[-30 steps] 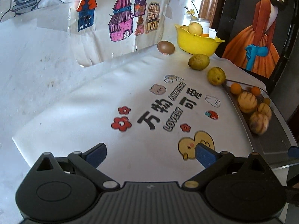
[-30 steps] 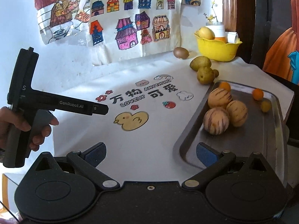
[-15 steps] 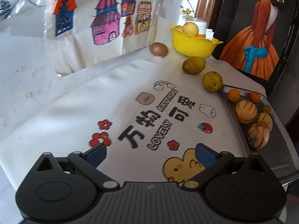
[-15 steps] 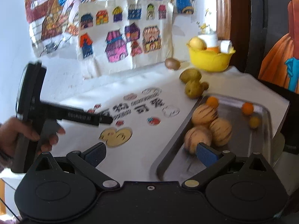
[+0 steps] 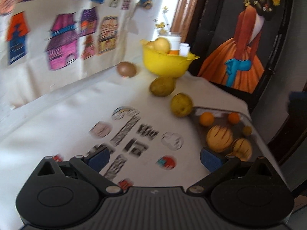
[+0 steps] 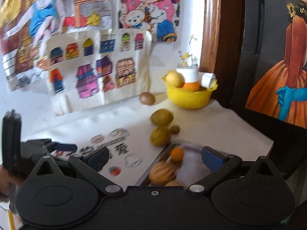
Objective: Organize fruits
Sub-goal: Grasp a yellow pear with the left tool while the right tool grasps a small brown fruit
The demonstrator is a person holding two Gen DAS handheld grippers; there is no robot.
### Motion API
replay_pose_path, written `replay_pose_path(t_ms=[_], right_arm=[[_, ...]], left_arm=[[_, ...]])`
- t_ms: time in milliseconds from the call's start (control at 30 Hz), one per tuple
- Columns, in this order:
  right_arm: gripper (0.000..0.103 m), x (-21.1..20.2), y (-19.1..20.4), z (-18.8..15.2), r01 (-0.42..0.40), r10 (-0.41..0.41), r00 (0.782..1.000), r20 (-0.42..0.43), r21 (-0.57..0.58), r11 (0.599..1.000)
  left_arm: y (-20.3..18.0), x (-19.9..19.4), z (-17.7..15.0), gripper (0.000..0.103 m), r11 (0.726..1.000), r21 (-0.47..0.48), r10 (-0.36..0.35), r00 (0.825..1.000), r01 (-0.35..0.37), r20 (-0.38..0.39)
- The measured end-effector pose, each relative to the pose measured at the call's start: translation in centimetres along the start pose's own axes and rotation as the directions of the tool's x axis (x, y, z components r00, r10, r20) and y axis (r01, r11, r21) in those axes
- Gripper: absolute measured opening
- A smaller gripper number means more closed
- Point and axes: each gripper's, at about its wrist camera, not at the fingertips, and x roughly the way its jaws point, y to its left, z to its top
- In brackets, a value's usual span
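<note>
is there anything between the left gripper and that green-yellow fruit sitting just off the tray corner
Nothing visible does. The left gripper is open and empty, with only bare printed cloth between its fingers and the fruit. The tray lies off to the right.

left gripper [image 5: 154, 158]: black body, ribbed top, 2 silver pivot pins | fingers [image 5: 98, 158]: blue pads | right gripper [image 6: 155, 157]: same, centre screw, blue fingers [image 6: 211, 157]
</note>
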Motion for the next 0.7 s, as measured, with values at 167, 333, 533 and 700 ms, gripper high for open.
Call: replay_pose_path(t_ms=[167, 333, 533, 700], right_arm=[[0.102, 4.4, -3.3, 3.1, 0.003, 0.000, 0.999, -0.036, 0.085, 0.996], [0.102, 10.4, -6.5, 5.4, -0.012, 0.029, 0.995, -0.095, 0.177, 0.984], [0.096, 16.8, -8.5, 6.3, -0.044, 0.084, 0.984, -0.157, 0.239, 0.970], [0.084, 21.4, -9.4, 6.2, -0.063, 0.125, 0.971, -0.205, 0.284, 0.957]], left_arm=[[-2.1, 2.5, 1.5, 0.103, 0.998, 0.037, -0.045, 0.999, 0.044, 0.024], [-3.6, 5.3, 2.9, 0.102, 0.997, 0.047, -0.064, 0.997, 0.062, 0.042], [-4.3, 8.9, 4.4, 0.102, 0.997, 0.048, -0.061, 0.997, 0.059, 0.036], [-4.2, 11.2, 5.0, 0.102, 0.997, 0.039, -0.067, 0.998, 0.066, 0.019]])
